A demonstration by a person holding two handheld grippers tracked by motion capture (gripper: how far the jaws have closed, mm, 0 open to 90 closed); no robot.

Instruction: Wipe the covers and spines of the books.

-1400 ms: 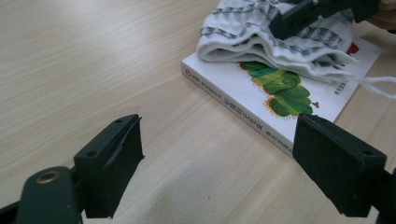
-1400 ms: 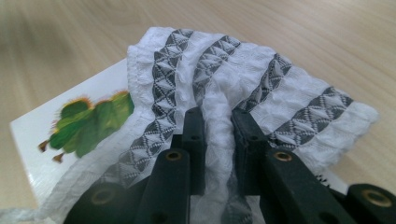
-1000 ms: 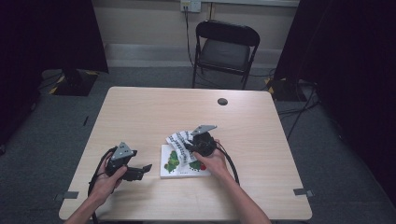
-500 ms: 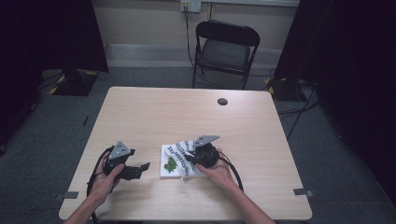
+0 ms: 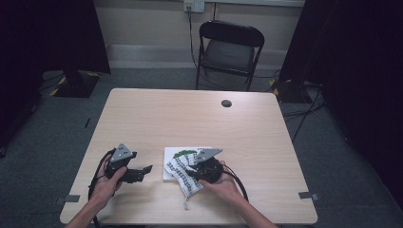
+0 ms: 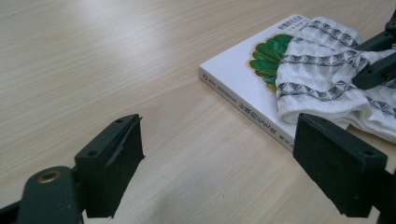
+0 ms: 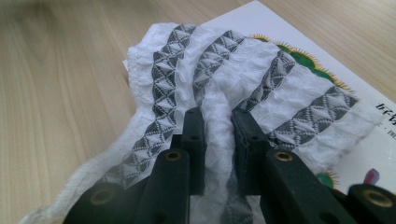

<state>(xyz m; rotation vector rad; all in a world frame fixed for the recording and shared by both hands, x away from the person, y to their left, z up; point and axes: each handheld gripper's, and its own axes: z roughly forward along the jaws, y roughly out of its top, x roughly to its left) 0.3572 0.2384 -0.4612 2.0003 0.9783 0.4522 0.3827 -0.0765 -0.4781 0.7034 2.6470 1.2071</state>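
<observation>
Nearest you in the high view, your right gripper (image 5: 190, 170) sits at about 6 o'clock on the table (image 5: 247, 128), close to the near edge, its jaws pinched narrow on a fold of the cloth (image 5: 183, 170). The right gripper view shows that fold bunched up between the two black jaws. The cloth is white with grey bands of small triangles. It lies partly on the book (image 5: 172, 160) and spills off the book's near edge onto bare wood.

Your left gripper (image 5: 142, 172) rests at 7 o'clock, jaws wide and holding nothing, well apart from the book. In the left gripper view, open wood lies between its jaws and the book's spine (image 6: 247, 109).

The book lies flat, just short of table centre, white-covered with a green leafy picture. Its spine carries a small red mark and a line of print too small to read; dark characters on the cover's far corner are equally unreadable.

Beyond the book, from 9 through 12 to 3 o'clock, the tabletop is open wood. A round dark grommet (image 5: 226, 103) sits near the far edge at 1 o'clock. Past that edge stands a black chair (image 5: 229, 52).
</observation>
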